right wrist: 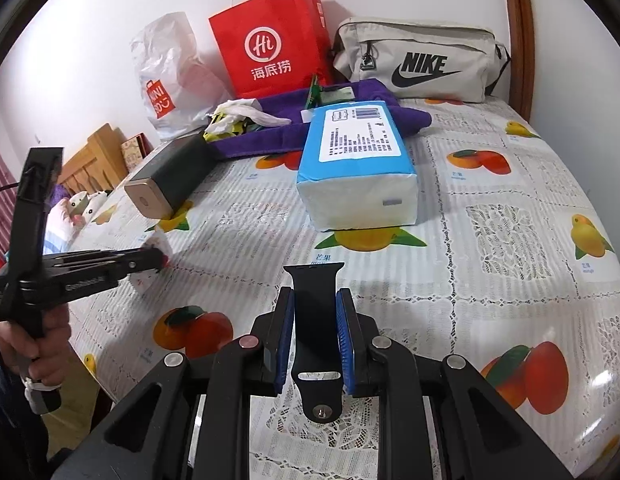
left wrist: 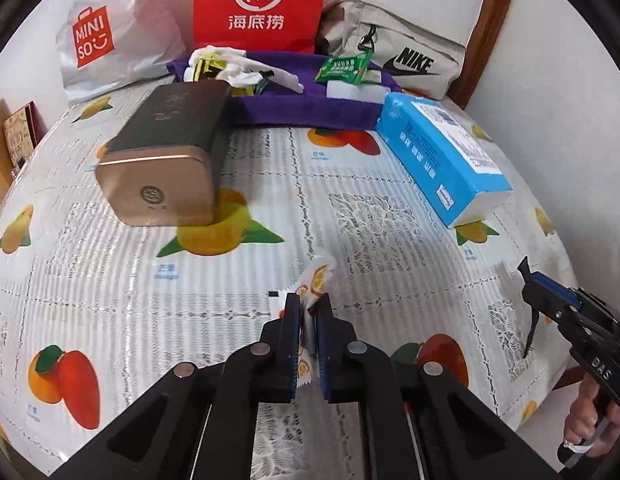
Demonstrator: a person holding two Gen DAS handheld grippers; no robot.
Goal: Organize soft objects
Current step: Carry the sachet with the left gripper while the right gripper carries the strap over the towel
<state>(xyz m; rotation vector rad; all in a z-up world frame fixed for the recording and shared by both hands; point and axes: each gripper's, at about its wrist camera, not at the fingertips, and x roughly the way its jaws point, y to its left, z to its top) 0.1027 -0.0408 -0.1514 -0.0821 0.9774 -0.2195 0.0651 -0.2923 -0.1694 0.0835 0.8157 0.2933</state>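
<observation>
- The left gripper (left wrist: 308,312) has its jaws clamped on a small white sachet (left wrist: 316,280) printed with orange slices; the sachet's upper end sticks out past the fingertips, above the worktop (left wrist: 270,152).
- In the right wrist view the left gripper (right wrist: 160,260) comes in from the left edge, with a bit of white packet at its tip, held by a hand (right wrist: 34,344).
- The right gripper (right wrist: 315,300) has its jaws closed on a black watch strap (right wrist: 314,312), which stands upright between the blue pads (right wrist: 285,340); its slotted end with a metal pin hangs below them.
- The worktop carries a fruit-print lace-pattern cover.
- A blue tissue pack (right wrist: 356,168) lies near the middle, just in front of a purple cloth (left wrist: 310,108).
- On the purple cloth lie crumpled white wrappers (left wrist: 238,66), a green packet (left wrist: 344,66) and a white block (left wrist: 356,90).
- A dark tin (left wrist: 166,148) with a copper-coloured end lies on its side, left of the tissue pack.
- At the back by the wall stand a white Miniso bag (left wrist: 110,36), a red paper bag (left wrist: 260,4) and a grey Nike pouch (right wrist: 418,60).
</observation>
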